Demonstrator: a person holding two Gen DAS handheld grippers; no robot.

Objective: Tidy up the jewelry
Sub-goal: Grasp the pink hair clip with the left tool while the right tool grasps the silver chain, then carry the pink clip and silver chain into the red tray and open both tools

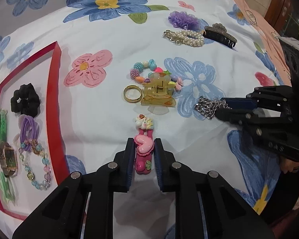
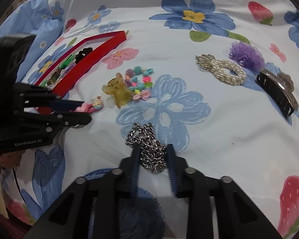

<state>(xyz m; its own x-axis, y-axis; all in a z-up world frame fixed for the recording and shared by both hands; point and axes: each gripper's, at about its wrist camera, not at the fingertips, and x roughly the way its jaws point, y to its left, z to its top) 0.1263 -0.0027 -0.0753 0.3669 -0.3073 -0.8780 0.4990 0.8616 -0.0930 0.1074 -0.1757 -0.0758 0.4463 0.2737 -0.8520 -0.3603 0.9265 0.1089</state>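
I have my left tool [image 1: 144,149] closed on the pink hair clip [image 1: 143,149], its blue pads pressing the clip's two sides where the heart charm sits, and the clip lies on the flowered bedsheet [image 1: 117,39] with its cartoon-charm end pointing away from me. My right tool [image 2: 152,155] is clamped on the heap of silver chain [image 2: 149,147], with a loose bunch of links spilling out beyond the fingertips onto the sheet. The red tray [image 1: 53,103] lies toward the sheet's left edge and already holds a black scrunchie [image 1: 25,100], purple hair ties [image 1: 29,129], a beaded bracelet [image 1: 36,165], a gold watch [image 1: 7,159] and something green [image 1: 2,123] that I cannot make out. In the middle of the sheet, just beyond the pink clip, I see a yellow claw clip [image 1: 158,93] resting against a colourful bead bracelet [image 1: 149,69], with a gold ring [image 1: 132,93] touching the claw clip's left side. Farther off, toward the far right corner, a pearl hair clip [image 1: 186,37], a purple fabric flower [image 1: 183,20] and a dark glittery claw clip [image 1: 220,34] lie close together.
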